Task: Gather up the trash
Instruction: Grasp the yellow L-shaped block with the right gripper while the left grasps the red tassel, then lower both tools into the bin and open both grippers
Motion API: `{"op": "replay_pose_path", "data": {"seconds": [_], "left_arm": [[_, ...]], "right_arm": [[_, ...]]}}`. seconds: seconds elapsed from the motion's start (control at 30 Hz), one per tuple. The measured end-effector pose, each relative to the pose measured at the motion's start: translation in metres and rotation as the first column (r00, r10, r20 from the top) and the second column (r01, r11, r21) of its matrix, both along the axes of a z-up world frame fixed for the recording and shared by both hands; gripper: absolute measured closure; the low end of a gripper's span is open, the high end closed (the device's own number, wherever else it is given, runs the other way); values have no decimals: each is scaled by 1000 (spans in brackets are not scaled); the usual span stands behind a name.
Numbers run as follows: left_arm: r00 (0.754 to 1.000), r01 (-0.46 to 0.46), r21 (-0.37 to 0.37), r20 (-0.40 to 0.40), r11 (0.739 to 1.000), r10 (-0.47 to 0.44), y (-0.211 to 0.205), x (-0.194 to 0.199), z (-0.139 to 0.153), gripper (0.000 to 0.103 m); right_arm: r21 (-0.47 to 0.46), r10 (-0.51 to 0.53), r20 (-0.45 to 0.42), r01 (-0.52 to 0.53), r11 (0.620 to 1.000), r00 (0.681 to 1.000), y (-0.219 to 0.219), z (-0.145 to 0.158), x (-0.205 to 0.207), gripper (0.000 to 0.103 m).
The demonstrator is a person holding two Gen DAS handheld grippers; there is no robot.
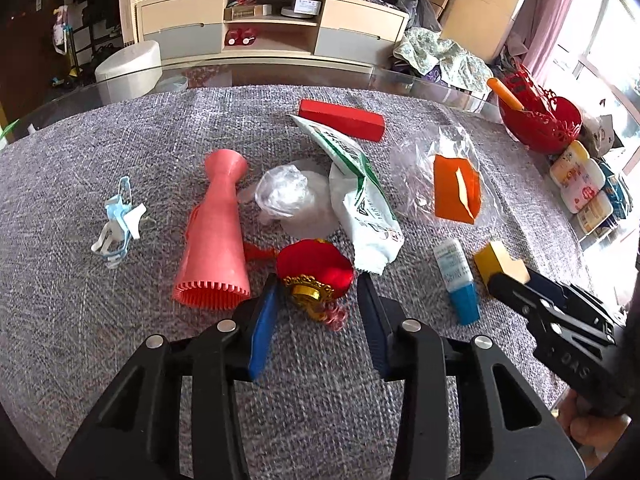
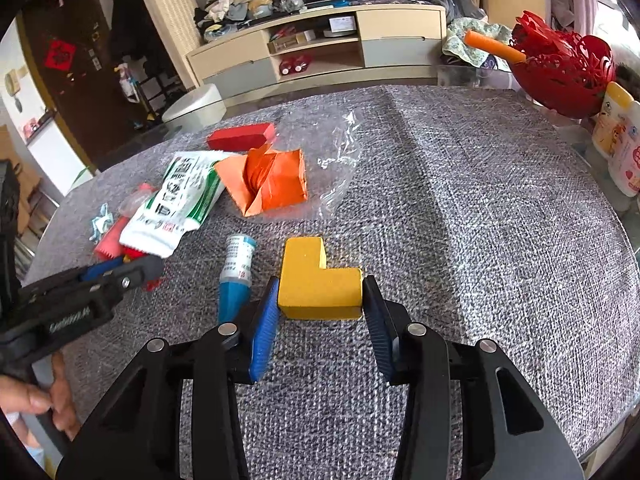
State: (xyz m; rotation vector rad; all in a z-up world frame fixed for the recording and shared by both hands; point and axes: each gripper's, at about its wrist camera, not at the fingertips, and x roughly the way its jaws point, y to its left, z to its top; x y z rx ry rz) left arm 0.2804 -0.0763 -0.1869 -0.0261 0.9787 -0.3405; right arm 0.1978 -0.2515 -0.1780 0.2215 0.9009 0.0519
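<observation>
Grey desk cloth (image 2: 480, 208) open at 3 o'clock; my right hand-held gripper (image 2: 320, 300) clamps yellow block (image 2: 316, 284), left hand-held gripper (image 1: 316, 300) brackets red ornament (image 1: 316, 272), contact unclear.

On cloth (image 1: 120, 320): packet (image 1: 360, 200), mid-field.
Left of packet: crumpled bag (image 1: 288, 196) touching, then vase (image 1: 218, 232), face mask (image 1: 118, 220) farthest.
Behind packet: long block (image 1: 342, 120).
Right of packet: paper box (image 1: 456, 188); basket (image 1: 538, 120) beyond.
Before packet: ornament (image 1: 316, 276); rightward, bottle (image 1: 458, 280), L-shaped block (image 1: 500, 266).
</observation>
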Motion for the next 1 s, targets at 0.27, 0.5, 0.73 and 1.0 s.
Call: {"op": "replay_pose_path", "data": {"seconds": [0.27, 0.5, 0.73, 1.0], "left_arm": [[1000, 15, 15, 20, 1000, -15, -3, 3, 1, 70], [1000, 9, 14, 19, 1000, -9, 6, -27, 10, 70], [999, 22, 27, 39, 999, -23, 18, -86, 26, 70], [999, 15, 1, 47, 1000, -15, 32, -161, 38, 70]], "right_arm": [[4, 5, 1, -5, 1000, 1000, 7, 5, -15, 61], [19, 17, 11, -17, 1000, 1000, 13, 14, -36, 61], [25, 28, 26, -29, 999, 999, 23, 28, -69, 61], [-1, 58, 37, -58, 998, 998, 40, 37, -123, 61]]}}
